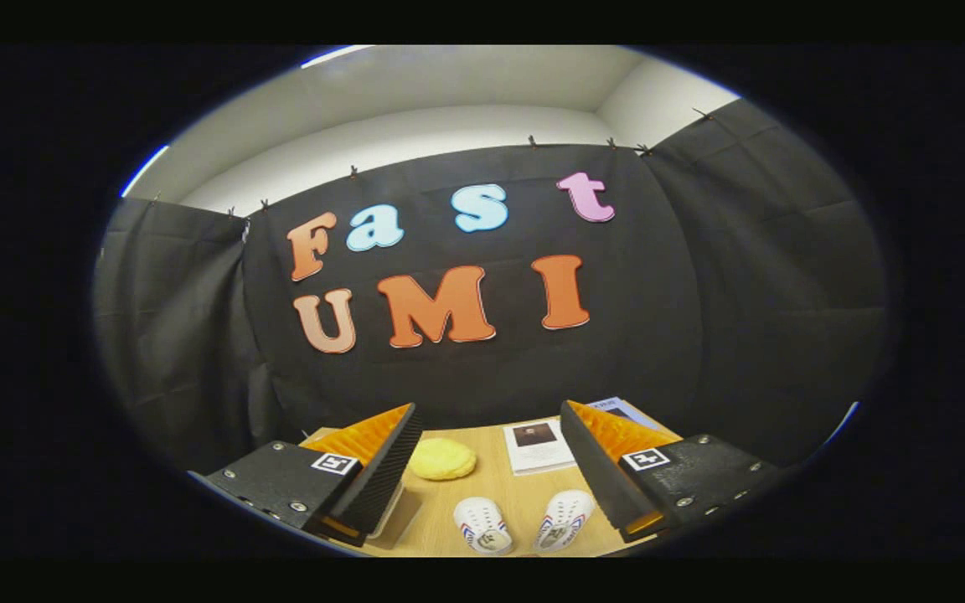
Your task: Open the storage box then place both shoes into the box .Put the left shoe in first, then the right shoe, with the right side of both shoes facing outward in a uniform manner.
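Note:
Two small white shoes with red and blue stripes stand side by side on the wooden table (pixel 524 502), toes pointing away from me: the left one (pixel 482 525) and the right one (pixel 565 519). They lie below and between my fingers. My gripper (pixel 491 452) is open, held above the table, with nothing between its fingers. By the left finger (pixel 386 469) a pale edge of a flat thing (pixel 394 512) peeks out; I cannot tell whether it is the storage box.
A yellow rounded lump (pixel 442 459) lies on the table just beyond the left finger. A white leaflet with a dark picture (pixel 538 445) lies further back, and a bluish booklet (pixel 629 412) sits behind the right finger. Black cloth walls close the booth.

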### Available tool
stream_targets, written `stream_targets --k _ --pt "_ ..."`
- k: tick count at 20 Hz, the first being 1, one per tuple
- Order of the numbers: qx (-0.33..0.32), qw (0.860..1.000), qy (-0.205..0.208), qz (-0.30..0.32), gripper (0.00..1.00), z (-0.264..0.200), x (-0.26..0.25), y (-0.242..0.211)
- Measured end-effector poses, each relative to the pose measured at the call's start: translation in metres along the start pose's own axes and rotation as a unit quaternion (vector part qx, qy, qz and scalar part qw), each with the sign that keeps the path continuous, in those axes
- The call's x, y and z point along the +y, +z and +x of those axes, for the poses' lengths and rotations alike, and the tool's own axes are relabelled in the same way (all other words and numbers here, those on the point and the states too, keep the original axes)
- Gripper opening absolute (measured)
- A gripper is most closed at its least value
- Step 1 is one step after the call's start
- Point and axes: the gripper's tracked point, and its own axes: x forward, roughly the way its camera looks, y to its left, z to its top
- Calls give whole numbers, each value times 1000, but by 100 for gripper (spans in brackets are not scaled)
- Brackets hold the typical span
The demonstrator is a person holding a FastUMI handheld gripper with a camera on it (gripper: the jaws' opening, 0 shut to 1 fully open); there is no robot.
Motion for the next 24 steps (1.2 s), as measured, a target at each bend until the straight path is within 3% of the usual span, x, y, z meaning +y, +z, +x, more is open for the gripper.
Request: stream_targets --k 14,24 --pt "72 994 72 48 98 11 26 -60" --pt "196 966 129 108 98 37 60 -177"
